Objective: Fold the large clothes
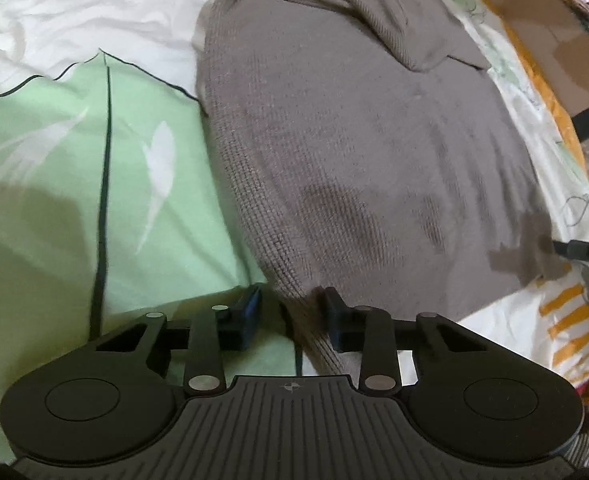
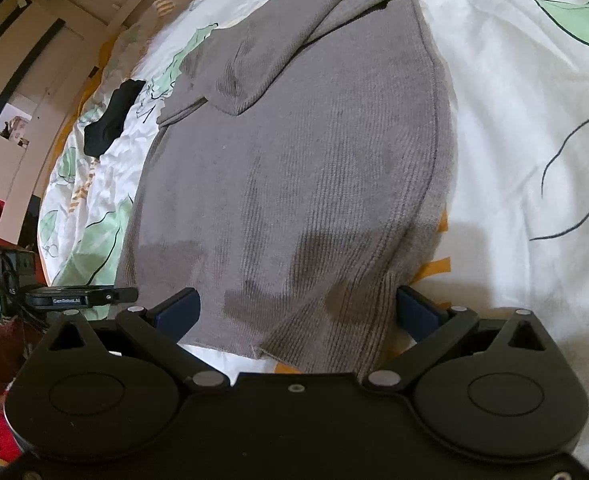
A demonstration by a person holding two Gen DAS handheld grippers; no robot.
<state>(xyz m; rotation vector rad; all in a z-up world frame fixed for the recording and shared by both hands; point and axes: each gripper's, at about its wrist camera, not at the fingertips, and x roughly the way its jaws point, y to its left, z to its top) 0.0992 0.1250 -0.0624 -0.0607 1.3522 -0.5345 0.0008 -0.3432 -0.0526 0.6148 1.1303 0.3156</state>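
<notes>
A: Grey waffle-knit sweater lies spread flat on the bed, and its ribbed hem is the edge nearest both cameras. One sleeve is folded across the upper body of the garment.

B: And underneath it?

A: A white bedsheet printed with pale green leaves and thin dark lines, rumpled to one side. A few orange stripes of the print peek out beside the hem.

B: How's the left gripper looking?

A: Jaws are drawn in narrow around the hem corner of the sweater. The ribbed edge runs up between the two blue pads, but the picture is blurred there, so I cannot tell whether the pads actually press on the cloth.

B: And the right one?

A: The right gripper stands wide apart, one blue pad on each side of the hem at the opposite corner. Cloth lies between them, yet neither pad bites on it.

B: Anything else nearby?

A: A small black piece of cloth lies on the sheet, well apart from the sweater, near the bed's far edge. Beyond that edge, brown cardboard and room clutter, too blurred to name.
</notes>
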